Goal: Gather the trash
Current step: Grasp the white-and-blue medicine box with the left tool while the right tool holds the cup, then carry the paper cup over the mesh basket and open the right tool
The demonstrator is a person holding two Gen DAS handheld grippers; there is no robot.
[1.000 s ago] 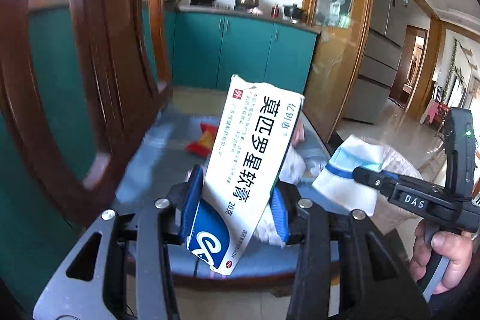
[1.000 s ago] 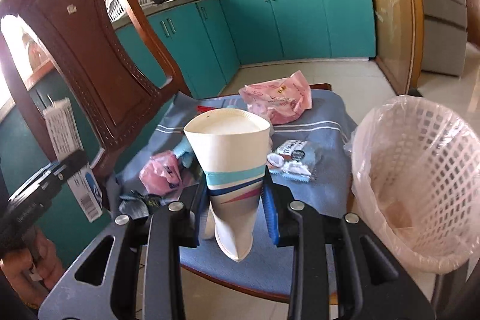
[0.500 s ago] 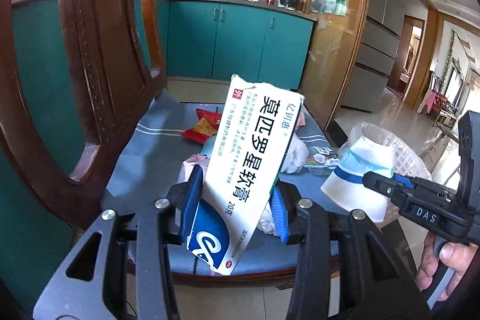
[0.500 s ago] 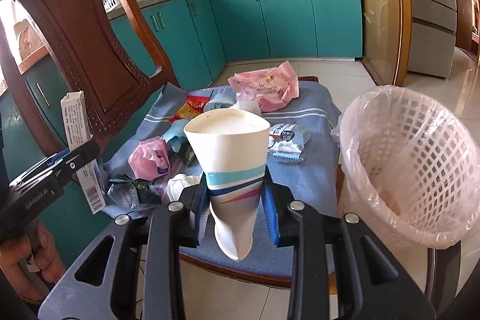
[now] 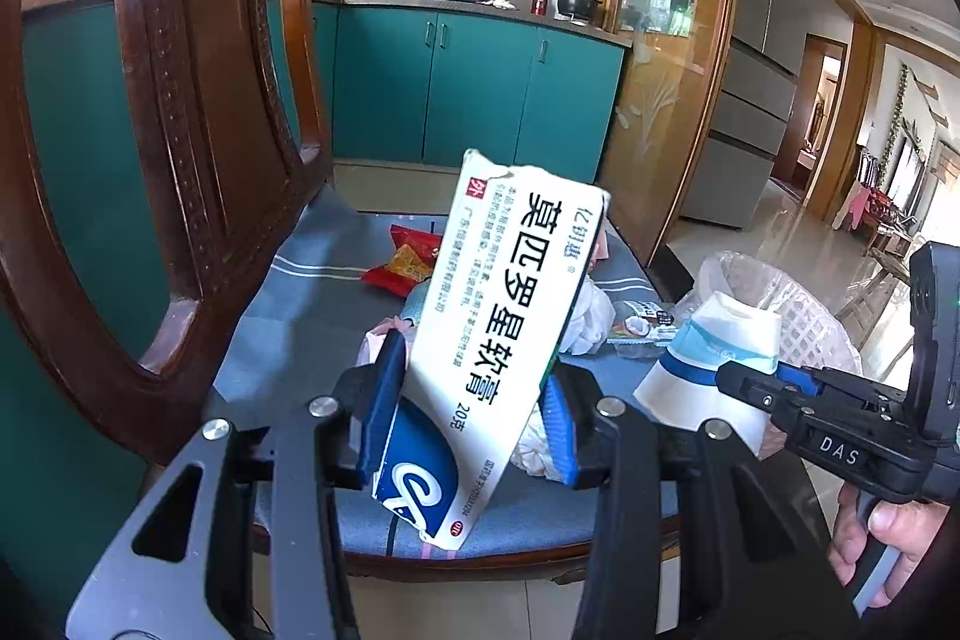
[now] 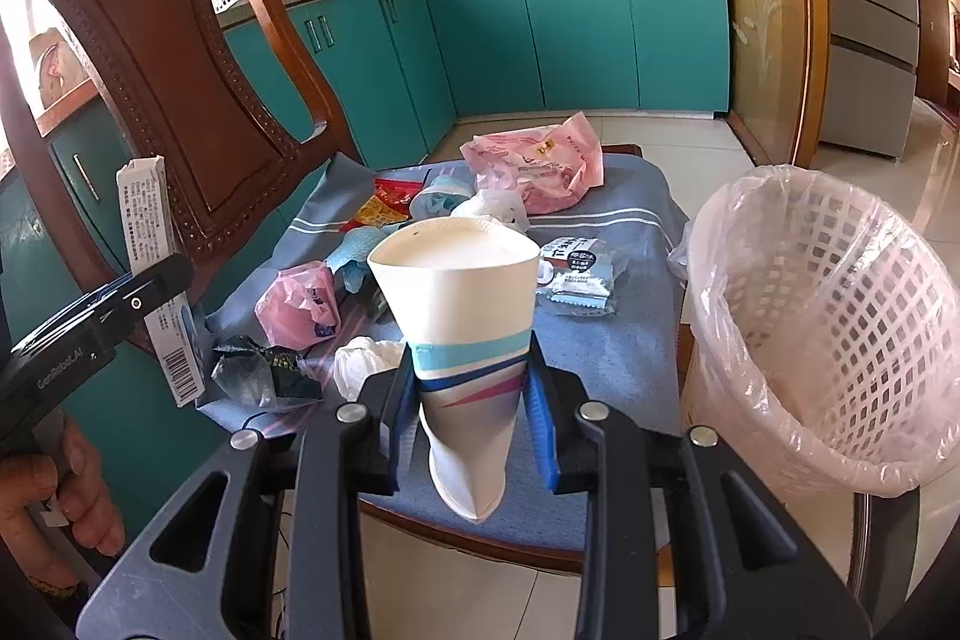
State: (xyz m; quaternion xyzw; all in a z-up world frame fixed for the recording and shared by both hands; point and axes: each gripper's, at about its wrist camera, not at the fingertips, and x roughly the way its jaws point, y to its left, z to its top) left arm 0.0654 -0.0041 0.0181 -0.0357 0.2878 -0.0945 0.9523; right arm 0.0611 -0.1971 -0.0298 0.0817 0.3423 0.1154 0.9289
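Left tongs (image 5: 474,412) pinch a flattened medicine box (image 5: 498,334); right tongs (image 6: 471,421) pinch a squashed paper cup (image 6: 459,334). Both items are held above the front edge of the chair seat (image 6: 630,340), neither yet in the lined basket (image 6: 840,340) just beside the seat. Basket looks nearly empty — collection appears at an early stage. Remaining on the seat: pink bags (image 6: 534,163), snack wrappers (image 6: 576,274), crumpled plastic (image 6: 258,370).

Tilted white ointment box (image 5: 510,328) and squashed paper cup (image 6: 462,334), each claw-clamped.
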